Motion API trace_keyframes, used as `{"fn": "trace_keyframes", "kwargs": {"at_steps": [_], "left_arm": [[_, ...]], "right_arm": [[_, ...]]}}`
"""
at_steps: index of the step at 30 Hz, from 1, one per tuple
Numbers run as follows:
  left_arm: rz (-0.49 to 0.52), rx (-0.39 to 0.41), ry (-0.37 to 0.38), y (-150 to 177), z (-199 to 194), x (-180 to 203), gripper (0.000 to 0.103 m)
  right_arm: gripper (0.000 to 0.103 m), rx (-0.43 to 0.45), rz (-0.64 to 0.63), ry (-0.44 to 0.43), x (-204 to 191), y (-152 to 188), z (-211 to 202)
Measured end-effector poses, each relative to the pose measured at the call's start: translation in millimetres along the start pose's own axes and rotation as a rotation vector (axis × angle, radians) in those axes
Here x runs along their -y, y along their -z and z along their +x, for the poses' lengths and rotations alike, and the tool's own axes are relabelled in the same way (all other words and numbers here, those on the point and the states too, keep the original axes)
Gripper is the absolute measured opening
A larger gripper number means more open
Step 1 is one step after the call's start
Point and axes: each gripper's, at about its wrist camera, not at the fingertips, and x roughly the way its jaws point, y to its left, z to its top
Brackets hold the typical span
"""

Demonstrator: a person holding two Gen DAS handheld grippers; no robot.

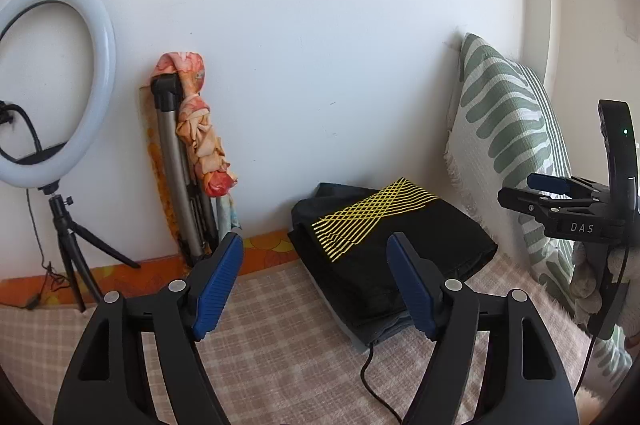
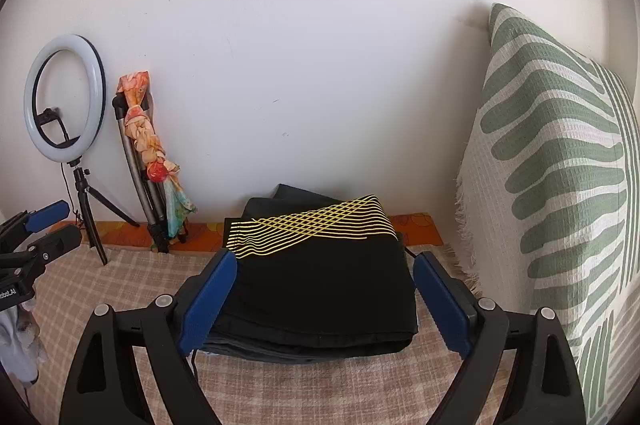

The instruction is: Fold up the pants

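Up against the wall at the far edge of the checked bedspread (image 2: 280, 385), your black pants (image 2: 320, 285) already sit as a compact rectangular bundle, the yellow crisscross print (image 2: 312, 225) facing up. In my read the fold is basically done: I count at least 2 or 3 layers stacked along the near edge in the right wrist view, and nothing trails out loose except a bit of dark fabric poking out at the back.

Your right gripper (image 2: 324, 301) has its blue pads spread wide, one on each side of the bundle, clamping nothing. I can't tell if the pads actually touch the cloth or just frame it. Your left gripper (image 1: 316, 285) is spread apart too, holding nothing, off to the left of the pants over bare bedspread.

What's left, if anything, looks like tidying: maybe squaring that back layer or pressing the stack flat. Watch the black cable (image 1: 372, 377) that runs out from under the near corner of the bundle, since it could snag if you shift the stack.

The green striped pillow (image 2: 560, 165) leans just beside the pants on the right. The ring light (image 2: 64, 97) on its tripod and a folded stand with a floral cloth (image 2: 148, 145) tied round it stand well apart on the left.
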Motion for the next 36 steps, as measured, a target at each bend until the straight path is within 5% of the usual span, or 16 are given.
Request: {"fn": "trace_keyframes", "kwargs": {"at_steps": [18, 28, 36], "left_arm": [[0.032, 0.027, -0.070, 91, -133, -28, 0.082], [-0.005, -0.019, -0.128, 152, -157, -60, 0.082], [-0.031, -0.015, -0.162, 163, -169, -71, 0.082]], "right_arm": [[0.103, 0.049, -0.046, -0.006, -113, 96, -85], [0.103, 0.057, -0.070, -0.027, -164, 133, -91], [0.103, 0.059, -0.050, -0.042, -177, 151, -87]]}}
